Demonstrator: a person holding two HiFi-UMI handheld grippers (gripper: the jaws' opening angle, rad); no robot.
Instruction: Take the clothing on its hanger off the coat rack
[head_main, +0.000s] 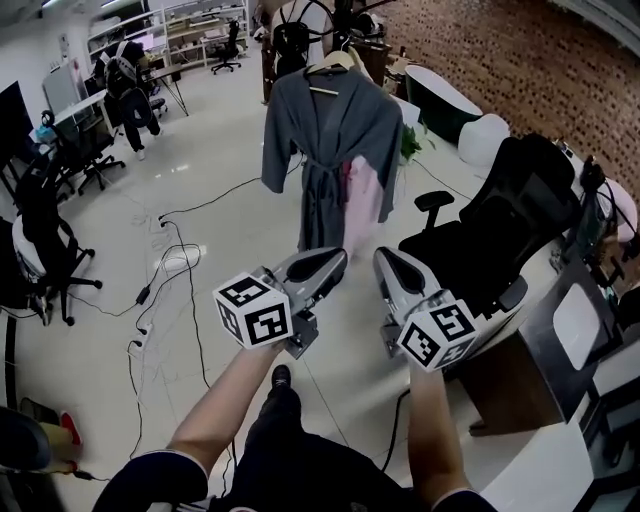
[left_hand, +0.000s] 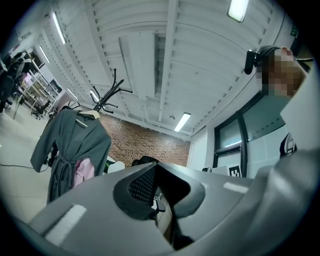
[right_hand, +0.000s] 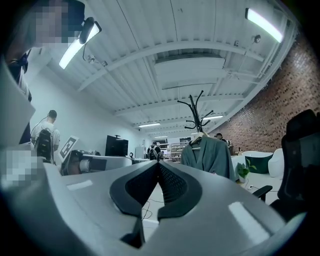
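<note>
- Holding both tools low and level in front of the body: left hand-held gripper (head_main: 335, 262) clenched on nothing, right hand-held gripper (head_main: 386, 260) likewise clenched and empty, pads pressed tip to tip in each gripper view.
- Well apart from both, across the white floor: a long grey belted robe (head_main: 325, 140) on a pale wooden hanger (head_main: 331, 68), hooked on the black branching metal coat rack (left_hand: 111, 90).
- Judged as the approach — nothing reached yet, robe still on the rack.
- To do it well: close the distance first, then spread one pair of jaws before arriving, not at the cloth.
- Aim for the hanger's neck just under the hook rather than the soft fabric. Grip firmly, lift straight up until clear of the rack's arm, and only then draw back.
- Probably worth steadying the robe lower down with the other tool, to curb swinging.
- Mind the black cables (head_main: 170, 255) trailing over the floor to the left of the path, and the black mesh office chair (head_main: 500, 225) close on the right.
- Hard to settle: a pink garment (head_main: 362, 190) showing beside the robe's lower edge — on the same hanger or a separate one, cannot tell.
- Too small to make out: exactly where the hook sits on the rack.
- Rack's base hidden behind the robe, its top cut off in the head view.
</note>
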